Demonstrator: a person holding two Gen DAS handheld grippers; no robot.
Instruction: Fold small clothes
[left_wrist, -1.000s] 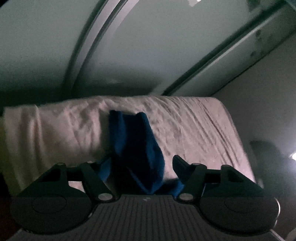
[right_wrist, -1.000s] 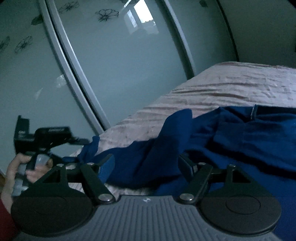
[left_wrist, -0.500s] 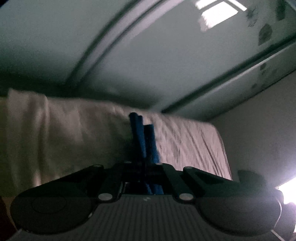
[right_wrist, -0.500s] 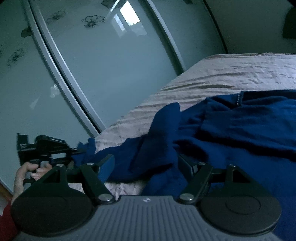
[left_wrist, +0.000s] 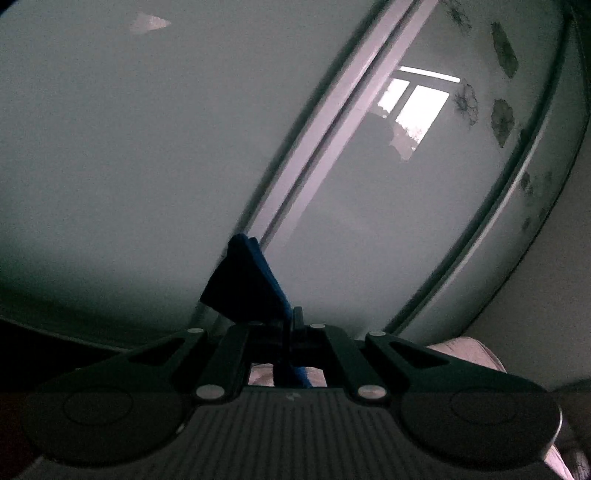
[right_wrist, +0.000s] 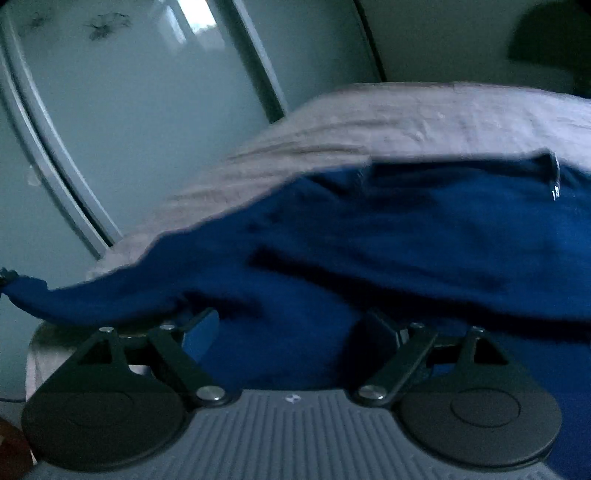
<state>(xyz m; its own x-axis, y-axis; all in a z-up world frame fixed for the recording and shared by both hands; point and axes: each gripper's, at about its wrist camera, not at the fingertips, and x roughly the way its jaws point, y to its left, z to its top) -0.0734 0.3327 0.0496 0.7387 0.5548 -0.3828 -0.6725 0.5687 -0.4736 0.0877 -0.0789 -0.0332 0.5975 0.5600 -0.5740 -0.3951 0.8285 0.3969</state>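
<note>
Pinching a fold of the blue garment (left_wrist: 255, 284), the left gripper (left_wrist: 290, 325) has its jaws pressed together on the cloth, which stands up ahead of the fingertips as a dark wedge and also shows below them, between the linkage arms. Beyond that gripper, the view is filled by the pale sliding wardrobe doors (left_wrist: 147, 147), with a window reflection in the glass ahead and to the right. A corner of the bed (left_wrist: 461, 349) with its light sheet shows just past the gripper's right side.

The right gripper (right_wrist: 291, 332) has its jaws spread wide, and they have just been opening further. The blue garment (right_wrist: 406, 236) lies between and ahead of the fingers, but the pads are not pressing on it. From there the cloth spreads over the bed (right_wrist: 388, 122) ahead and to the right of this gripper. One end of it is drawn out to a narrow point far to the left, lifted clear of the sheet. A small pale tag or zip end (right_wrist: 554, 192) shows near the garment's far right edge. The picture is blurred, so finer detail of the cloth cannot be told.
</note>
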